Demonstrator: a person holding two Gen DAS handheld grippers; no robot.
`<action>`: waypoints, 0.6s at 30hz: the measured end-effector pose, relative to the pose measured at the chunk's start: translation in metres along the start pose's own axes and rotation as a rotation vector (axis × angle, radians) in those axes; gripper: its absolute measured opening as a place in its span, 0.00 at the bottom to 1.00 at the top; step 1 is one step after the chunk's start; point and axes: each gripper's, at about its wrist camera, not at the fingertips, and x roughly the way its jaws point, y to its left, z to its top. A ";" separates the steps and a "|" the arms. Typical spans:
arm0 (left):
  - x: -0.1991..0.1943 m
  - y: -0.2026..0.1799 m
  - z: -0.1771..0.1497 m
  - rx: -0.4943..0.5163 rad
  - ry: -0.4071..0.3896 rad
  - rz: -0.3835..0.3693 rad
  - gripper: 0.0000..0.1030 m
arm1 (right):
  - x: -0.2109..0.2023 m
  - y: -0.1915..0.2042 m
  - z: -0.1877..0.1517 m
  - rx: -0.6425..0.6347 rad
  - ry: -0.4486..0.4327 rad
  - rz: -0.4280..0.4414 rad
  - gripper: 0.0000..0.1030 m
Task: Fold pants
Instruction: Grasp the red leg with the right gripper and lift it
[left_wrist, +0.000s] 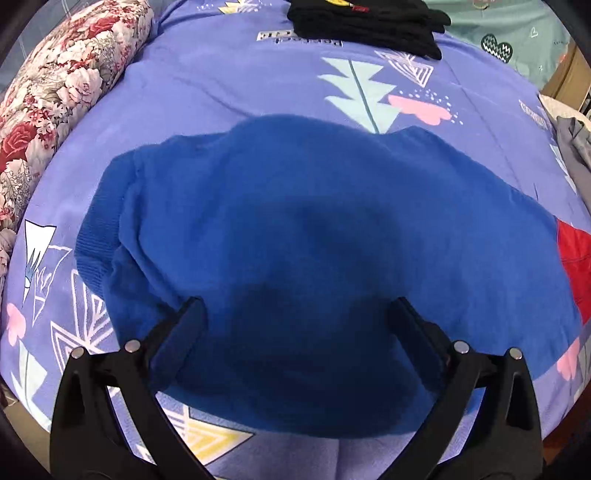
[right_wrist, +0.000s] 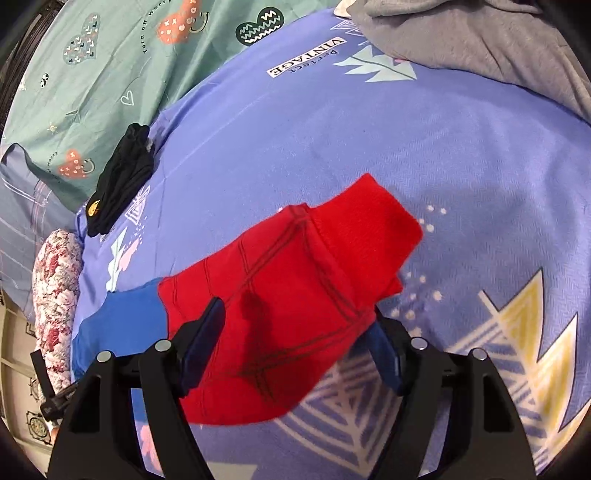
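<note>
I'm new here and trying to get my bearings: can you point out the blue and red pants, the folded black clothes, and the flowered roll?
Blue and red fleece pants (left_wrist: 314, 229): left wrist view, blue part.
Folded black clothes (right_wrist: 122, 181): right wrist view, pile's middle.
Flowered fabric roll (left_wrist: 70, 85): left wrist view, middle.

Both views are evenly and brightly lit from overhead, without glare. Soft dark shadows are cast on the pants (left_wrist: 295, 229) between the fingers of the left claw (left_wrist: 295, 317) and the right claw (right_wrist: 295, 321). Strong fisheye bending and black vignetting are seen at the edges, and the red fabric is slightly blurred.
</note>
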 end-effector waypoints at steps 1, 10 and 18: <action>0.000 -0.001 0.000 0.003 -0.002 0.001 0.98 | 0.002 -0.004 0.002 0.042 0.002 0.002 0.46; -0.030 0.022 0.004 -0.038 -0.064 -0.055 0.98 | -0.035 0.038 0.014 0.007 -0.068 0.126 0.25; -0.056 0.054 0.006 -0.103 -0.136 -0.080 0.98 | -0.018 0.179 -0.004 -0.321 0.024 0.253 0.25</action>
